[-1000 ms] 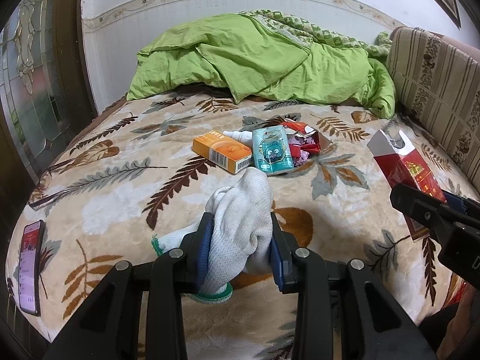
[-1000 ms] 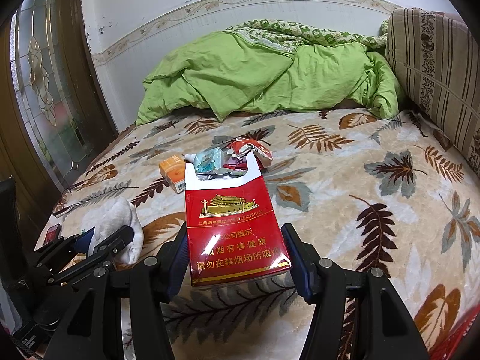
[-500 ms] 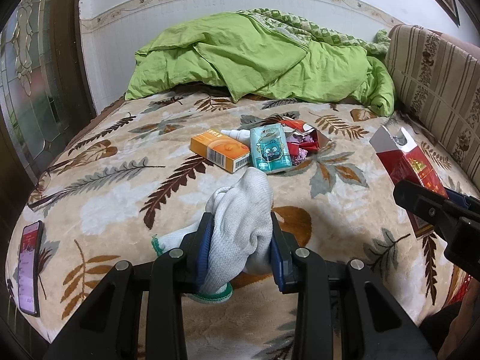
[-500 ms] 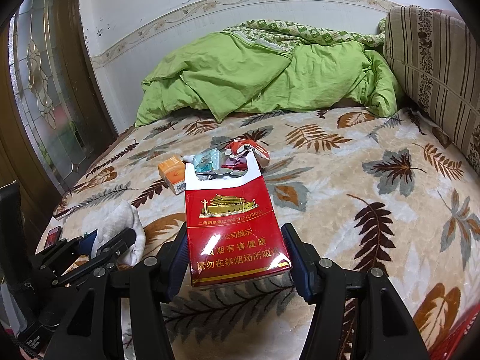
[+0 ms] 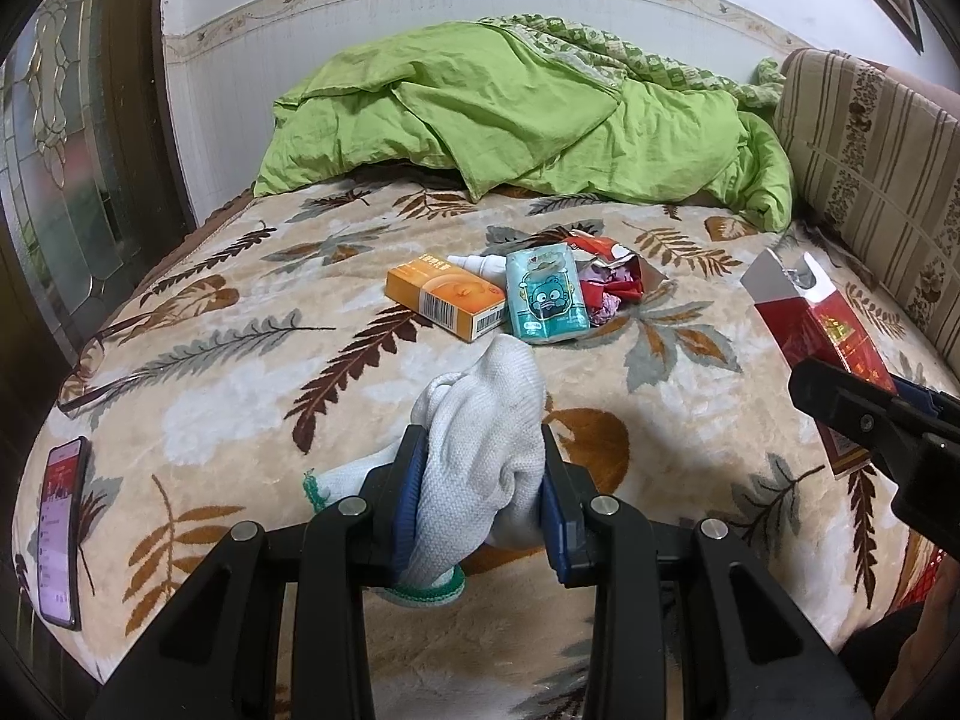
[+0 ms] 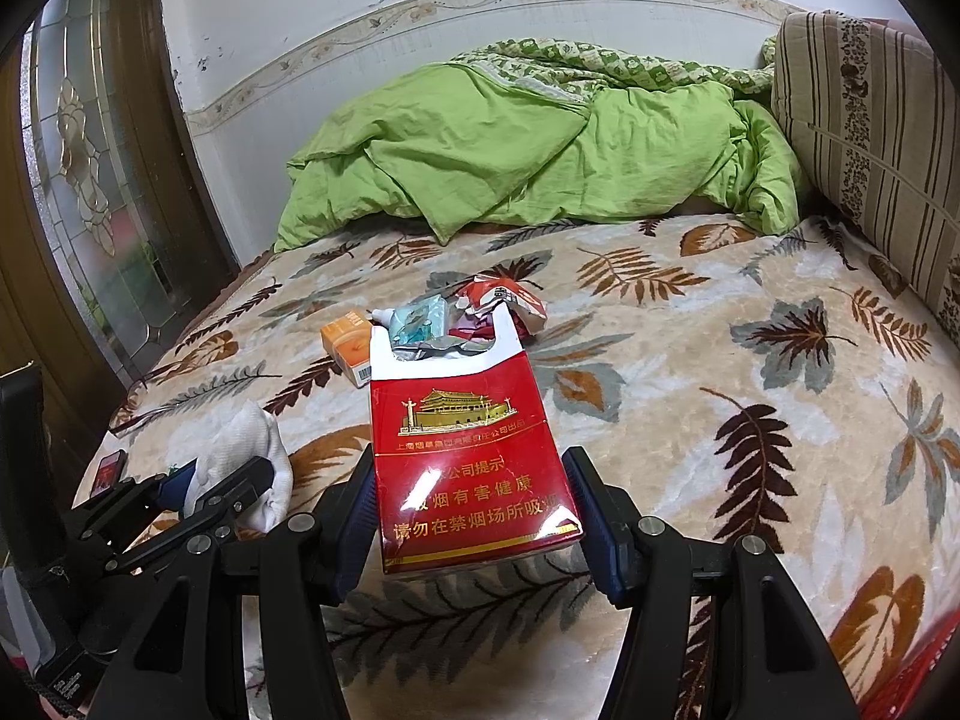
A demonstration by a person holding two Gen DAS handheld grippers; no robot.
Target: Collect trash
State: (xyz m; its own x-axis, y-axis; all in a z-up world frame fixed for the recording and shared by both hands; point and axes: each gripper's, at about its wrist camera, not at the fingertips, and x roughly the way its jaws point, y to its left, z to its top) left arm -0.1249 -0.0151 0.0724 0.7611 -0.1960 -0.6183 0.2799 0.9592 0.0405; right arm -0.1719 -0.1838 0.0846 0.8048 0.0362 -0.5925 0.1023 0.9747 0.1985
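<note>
My left gripper is shut on a white knit sock with green trim, held low over the leaf-patterned bed blanket. In the right wrist view, my right gripper is shut on a red cigarette carton with a torn-open white top, its pads pressed against both sides. Mid-bed lies a small pile: an orange box, a teal tissue pack and crumpled red wrappers. The carton also shows at the right of the left wrist view, and the sock at the left of the right wrist view.
A phone lies at the bed's near left edge. A crumpled green duvet fills the far end against the wall. A striped cushion stands along the right side. A glass-panelled wooden door is at the left.
</note>
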